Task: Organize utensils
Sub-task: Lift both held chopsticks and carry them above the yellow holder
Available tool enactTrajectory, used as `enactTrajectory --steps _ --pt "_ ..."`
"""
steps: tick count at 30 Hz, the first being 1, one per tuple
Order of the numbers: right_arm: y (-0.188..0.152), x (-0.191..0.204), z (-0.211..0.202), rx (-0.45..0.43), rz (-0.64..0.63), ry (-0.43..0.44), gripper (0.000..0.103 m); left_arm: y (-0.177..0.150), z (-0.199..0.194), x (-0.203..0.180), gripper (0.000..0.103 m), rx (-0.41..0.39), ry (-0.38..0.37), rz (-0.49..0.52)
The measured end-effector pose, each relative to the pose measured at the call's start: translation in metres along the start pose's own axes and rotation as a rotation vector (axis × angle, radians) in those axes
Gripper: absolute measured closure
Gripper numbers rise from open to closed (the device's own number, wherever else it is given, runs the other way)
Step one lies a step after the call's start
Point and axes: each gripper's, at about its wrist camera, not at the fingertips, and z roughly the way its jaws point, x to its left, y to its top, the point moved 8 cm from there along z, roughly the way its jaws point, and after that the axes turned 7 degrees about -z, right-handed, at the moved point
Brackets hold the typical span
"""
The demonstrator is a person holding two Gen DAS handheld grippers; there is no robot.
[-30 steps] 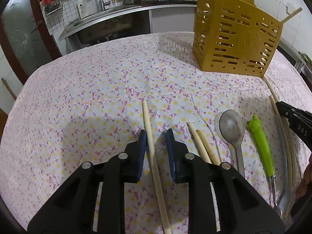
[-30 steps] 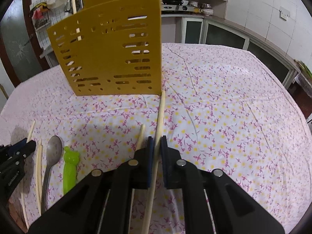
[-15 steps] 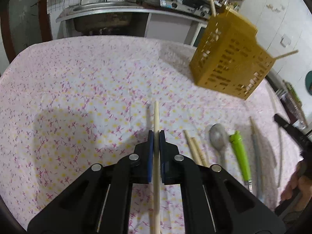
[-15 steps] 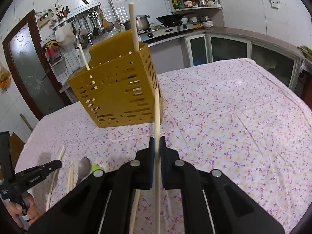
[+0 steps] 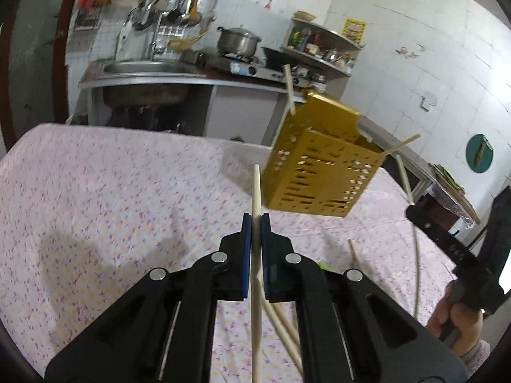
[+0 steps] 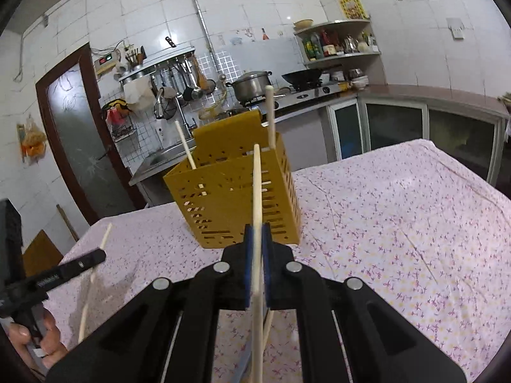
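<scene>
My left gripper is shut on a pale wooden chopstick held above the flowered tablecloth, its tip near the yellow slotted utensil holder. My right gripper is shut on another chopstick, which points up in front of the yellow holder. Two chopsticks stand in the holder. In the left wrist view the right gripper and its chopstick show at the right. Loose chopsticks lie on the cloth under my left gripper.
A person's hand grips the right tool; another hand holds the left tool. Behind the table run a sink counter, a stove with a pot and cabinets.
The left jaws closed on the chopstick. Both grippers rose off the cloth with their chopsticks and tilted up, so the kitchen wall and holder top now show.
</scene>
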Motion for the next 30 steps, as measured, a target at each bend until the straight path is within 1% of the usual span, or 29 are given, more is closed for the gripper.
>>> enactTrajectory --steps 3,5,6,8,11,13,14,15,16,18,19,21,24,30 --pt "0.006 0.004 -0.007 -0.025 0.004 0.022 0.097 0.007 -0.007 -0.013 0.099 -0.009 -0.022 0.019" --pt "0.015 0.011 -0.019 -0.070 -0.026 0.044 0.097 0.015 -0.016 -0.024 0.099 -0.028 -0.044 0.051" --pt "0.018 0.012 -0.024 -0.090 -0.040 0.036 0.097 0.018 -0.019 -0.029 0.099 -0.036 -0.052 0.066" --pt "0.028 0.016 -0.036 -0.143 -0.049 0.033 0.097 0.025 -0.028 -0.041 0.098 -0.076 -0.082 0.089" --pt "0.039 0.025 -0.056 -0.226 -0.056 0.079 0.097 0.034 -0.045 -0.065 0.098 -0.155 -0.137 0.143" --pt "0.042 0.029 -0.061 -0.233 -0.079 0.071 0.097 0.036 -0.057 -0.081 0.098 -0.200 -0.158 0.182" --pt "0.044 0.031 -0.064 -0.241 -0.086 0.066 0.097 0.037 -0.060 -0.085 0.098 -0.210 -0.169 0.185" --pt "0.045 0.031 -0.069 -0.255 -0.089 0.065 0.097 0.038 -0.065 -0.089 0.098 -0.227 -0.205 0.179" --pt "0.046 0.032 -0.073 -0.270 -0.089 0.068 0.097 0.038 -0.069 -0.091 0.098 -0.235 -0.225 0.174" --pt "0.047 0.031 -0.085 -0.316 -0.089 0.078 0.097 0.040 -0.084 -0.098 0.098 -0.281 -0.306 0.170" --pt "0.047 0.032 -0.092 -0.333 -0.091 0.078 0.097 0.041 -0.091 -0.101 0.098 -0.304 -0.318 0.181" --pt "0.050 0.033 -0.098 -0.348 -0.101 0.076 0.097 0.042 -0.094 -0.106 0.098 -0.309 -0.311 0.203" --pt "0.053 0.035 -0.106 -0.364 -0.109 0.079 0.097 0.044 -0.094 -0.106 0.098 -0.296 -0.322 0.190" --pt "0.048 0.038 -0.107 -0.352 -0.127 0.079 0.097 0.042 -0.093 -0.105 0.098 -0.279 -0.283 0.212"
